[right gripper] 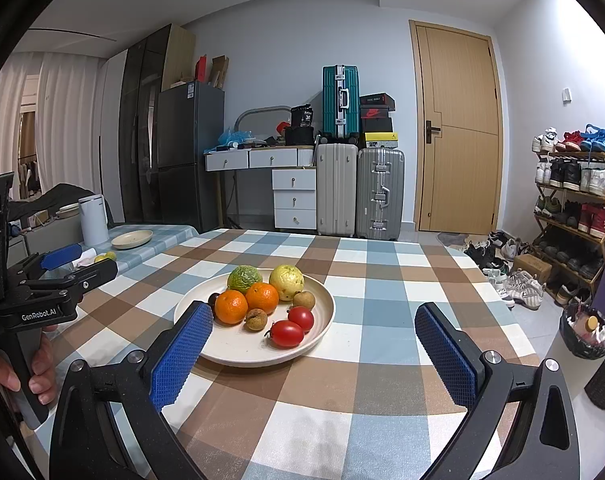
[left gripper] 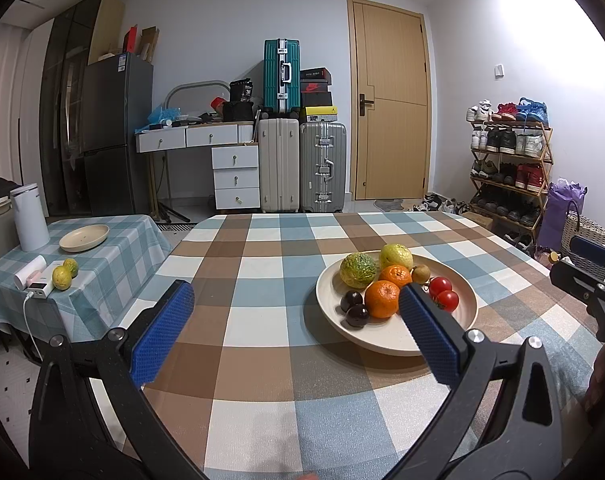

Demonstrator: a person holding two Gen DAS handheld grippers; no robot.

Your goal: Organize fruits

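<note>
Plate [right gripper: 326, 312]: cream, shallow, on the checked tabletop [right gripper: 382, 280], nearer its left edge than its right in the right wrist view.
Fruit on the plate: two oranges [right gripper: 231, 307], touching; a green bumpy citrus [right gripper: 244, 278] and a yellow-green fruit [right gripper: 287, 282] behind them; two red tomatoes [right gripper: 287, 333] at the near rim; two small brown fruits [right gripper: 256, 319]; two dark plums [left gripper: 357, 315], seen best from the left wrist.
Fruit off the plate: two small yellow-green citrus [left gripper: 61, 277] on the side table [left gripper: 114, 256], close to its near edge, next to a white power bank [left gripper: 42, 286]; an empty second plate [left gripper: 84, 237] sits farther back there.
Left gripper [left gripper: 290, 328]: jaws spread wide, nothing between them, hanging over the tabletop left of the plate.
Right gripper [right gripper: 314, 356]: jaws also spread wide and empty, just short of the plate's near rim.
Stage: fits either a gathered plate with two stragglers left, or a full plate waiting to be sorted out; the pictures do not settle which.
Doing it well: take one fruit at a time, pads on opposite sides at its widest girth; squeeze tomatoes and plums gently, since they likely bruise.
Risk: round fruit packed close may roll when a neighbour is lifted.
</note>
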